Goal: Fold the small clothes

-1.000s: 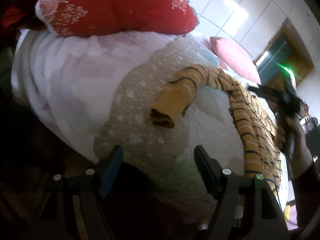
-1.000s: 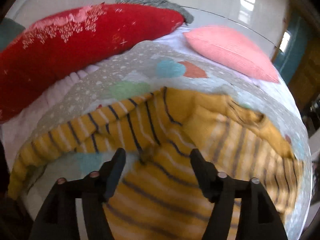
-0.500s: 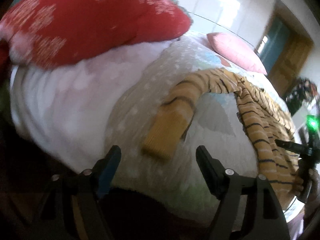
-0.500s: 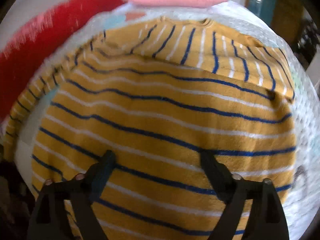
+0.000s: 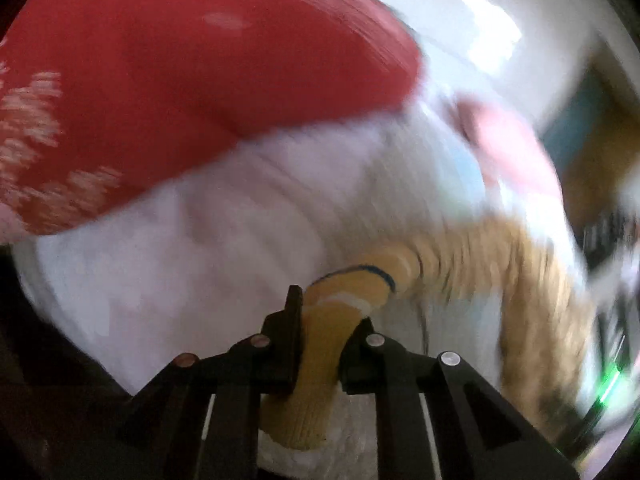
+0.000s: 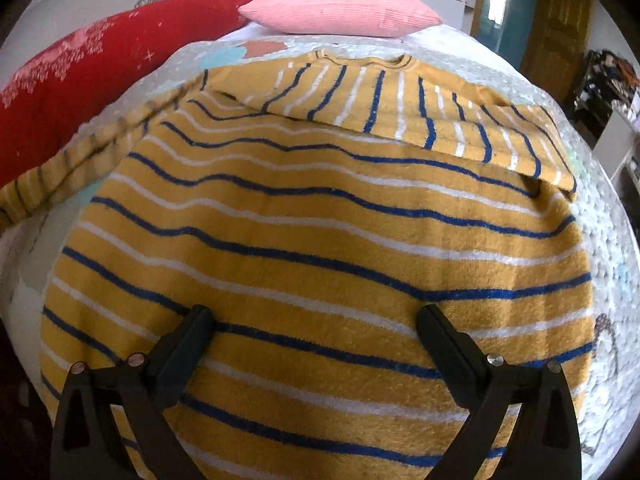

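Note:
A small yellow sweater with blue and white stripes lies flat on the bed. Its right sleeve is folded across the chest. Its left sleeve stretches out to the left. My left gripper is shut on the cuff of that left sleeve; the view is blurred by motion. My right gripper is open and empty, low over the sweater's lower body.
A red patterned pillow lies at the back left and a pink cushion at the head of the bed. The bed cover is pale with coloured shapes. A door and shelves stand at the right.
My left gripper has moved in to the left sleeve's cuff and closed on it. My right gripper has drawn back from the collar area to over the sweater's hem, staying open.

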A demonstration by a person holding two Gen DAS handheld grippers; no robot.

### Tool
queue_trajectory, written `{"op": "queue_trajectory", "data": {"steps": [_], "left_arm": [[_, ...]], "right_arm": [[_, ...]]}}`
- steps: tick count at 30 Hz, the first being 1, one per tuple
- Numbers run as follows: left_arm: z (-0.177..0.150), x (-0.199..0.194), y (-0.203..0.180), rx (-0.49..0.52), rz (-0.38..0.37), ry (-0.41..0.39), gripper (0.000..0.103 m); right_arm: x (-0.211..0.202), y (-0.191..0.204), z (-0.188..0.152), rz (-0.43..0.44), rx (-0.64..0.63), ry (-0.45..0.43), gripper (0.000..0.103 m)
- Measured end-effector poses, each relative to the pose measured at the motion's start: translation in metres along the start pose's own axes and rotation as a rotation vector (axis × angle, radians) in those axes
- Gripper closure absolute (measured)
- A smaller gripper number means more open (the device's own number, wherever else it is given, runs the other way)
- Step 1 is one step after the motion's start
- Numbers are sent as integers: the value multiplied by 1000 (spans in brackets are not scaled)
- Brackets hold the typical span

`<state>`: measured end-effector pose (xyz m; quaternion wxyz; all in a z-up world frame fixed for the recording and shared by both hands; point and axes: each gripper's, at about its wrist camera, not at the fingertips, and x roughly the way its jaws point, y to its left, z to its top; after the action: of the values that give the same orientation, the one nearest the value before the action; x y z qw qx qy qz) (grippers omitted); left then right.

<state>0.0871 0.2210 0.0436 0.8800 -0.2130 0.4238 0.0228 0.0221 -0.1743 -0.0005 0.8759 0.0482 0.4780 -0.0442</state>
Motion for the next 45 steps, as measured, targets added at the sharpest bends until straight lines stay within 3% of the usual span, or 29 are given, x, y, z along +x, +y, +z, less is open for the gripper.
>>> {"op": "queue_trajectory", "data": {"steps": [2, 3, 5, 6, 11, 15, 18, 20, 21, 22, 23, 24, 27, 29, 33, 38, 41, 45], "left_arm": [[19, -21, 13, -53, -29, -70, 73], [20, -31, 12, -31, -14, -115, 66], [14, -44, 8, 25, 25, -174, 32], [9, -47, 6, 47, 39, -193, 27], [-20, -21, 3, 147, 90, -105, 26], [-39, -4, 7, 155, 96, -48, 26], [-55, -7, 10, 109, 97, -32, 26], [-71, -12, 10, 61, 57, -44, 26], [-81, -15, 8, 43, 32, -45, 26], [-90, -15, 6, 37, 15, -44, 24], [-100, -16, 4, 34, 1, -43, 23], [-108, -17, 2, 32, -5, -40, 23], [-128, -17, 5, 6, -43, -12, 23], [-134, -17, 9, -28, -83, 9, 23], [-141, -26, 14, -42, -113, 8, 23], [-142, -40, 30, -35, -92, -35, 22], [-147, -41, 43, -38, -74, -52, 22], [-150, -30, 59, -63, -61, -20, 22]], "right_arm": [[-1, 0, -3, 1, 6, -36, 0], [-2, 1, -5, -1, 5, -56, 0], [-5, 1, -10, 0, 5, -93, 0], [-5, 1, -11, -1, 3, -94, 0], [-4, 9, -10, -48, -32, -79, 0], [-7, 21, -15, -126, -86, -99, 0], [-5, 16, -13, -93, -99, -78, 0], [-5, 8, -4, -33, -89, -12, 0], [-7, 6, 1, -20, -84, 16, 3], [-14, 5, 7, -4, -67, 25, 20], [-30, 7, 16, 35, -54, -4, 31], [-41, 13, 24, 70, -61, -33, 31], [-66, 57, 51, 218, -149, -89, 30], [-62, 101, 68, 351, -214, -48, 30], [-27, 187, 94, 529, -260, 43, 31], [37, 275, 123, 625, -257, 174, 31], [68, 302, 130, 604, -246, 239, 31], [84, 315, 138, 625, -191, 241, 30]]}}
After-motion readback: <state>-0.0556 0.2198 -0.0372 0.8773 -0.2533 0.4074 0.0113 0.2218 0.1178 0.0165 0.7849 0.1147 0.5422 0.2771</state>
